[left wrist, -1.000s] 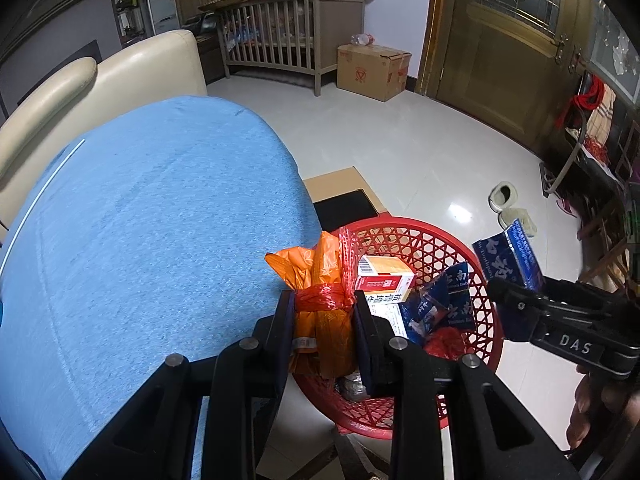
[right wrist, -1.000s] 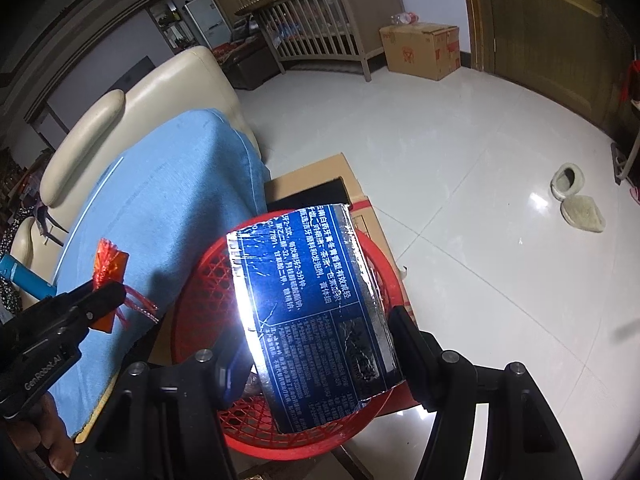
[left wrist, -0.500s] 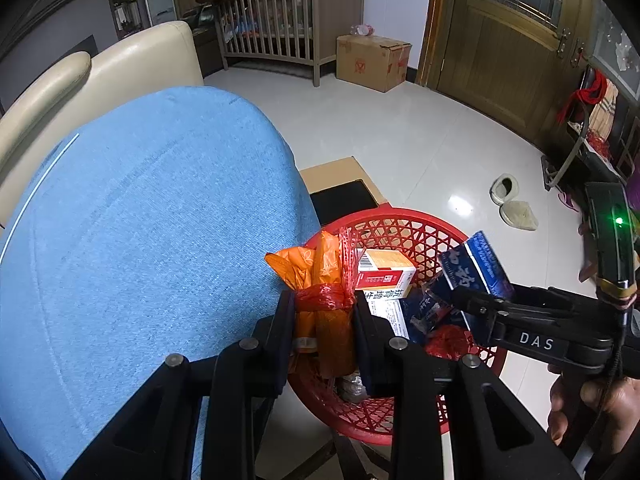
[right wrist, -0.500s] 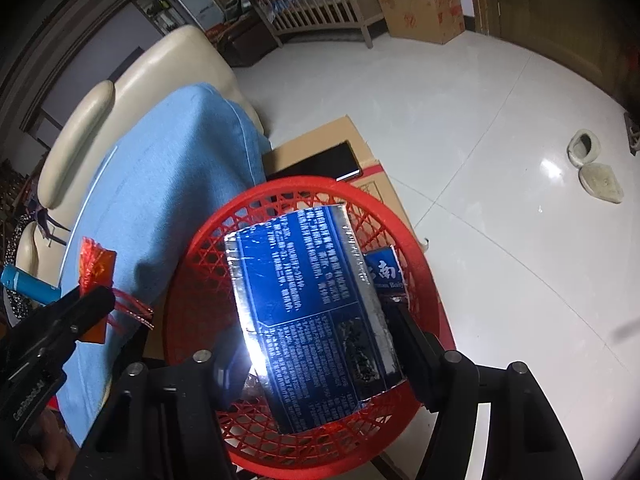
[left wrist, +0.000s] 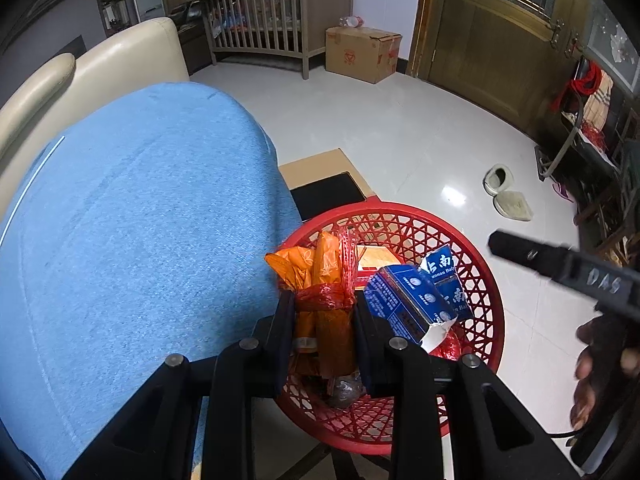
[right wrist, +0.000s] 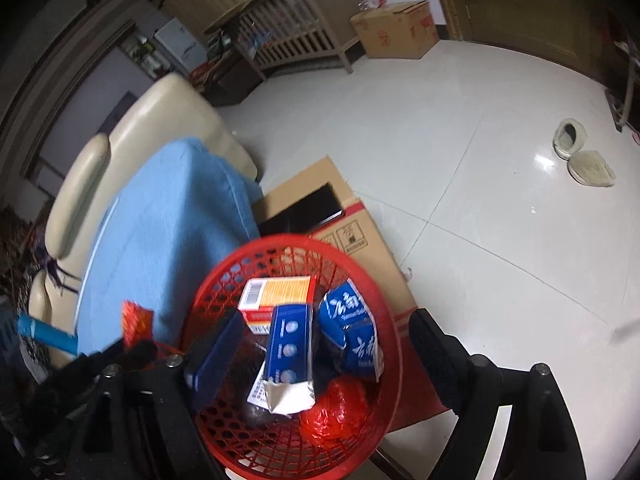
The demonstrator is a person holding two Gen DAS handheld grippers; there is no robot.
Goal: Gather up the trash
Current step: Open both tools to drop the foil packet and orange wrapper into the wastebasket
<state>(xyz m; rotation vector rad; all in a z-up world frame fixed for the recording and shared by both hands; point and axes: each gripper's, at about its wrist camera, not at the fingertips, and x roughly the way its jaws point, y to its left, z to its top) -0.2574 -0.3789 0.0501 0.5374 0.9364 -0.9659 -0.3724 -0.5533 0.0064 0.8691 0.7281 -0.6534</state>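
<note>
Red plastic basket (right wrist: 394, 344) stands beside the blue cushion (left wrist: 132, 216) and holds the blue carton (right wrist: 289, 344), while the left gripper (left wrist: 324, 316) clamps the orange wrapper (left wrist: 326, 280) over its rim and the right gripper (right wrist: 324, 348) is wide and holds nothing.

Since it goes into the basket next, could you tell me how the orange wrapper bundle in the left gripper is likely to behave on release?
The orange wrapper bundle looks like thin crinkled film, so probably light and floppy. Pinched in the left gripper, it may cling briefly, then drop softly into the red basket.
</note>
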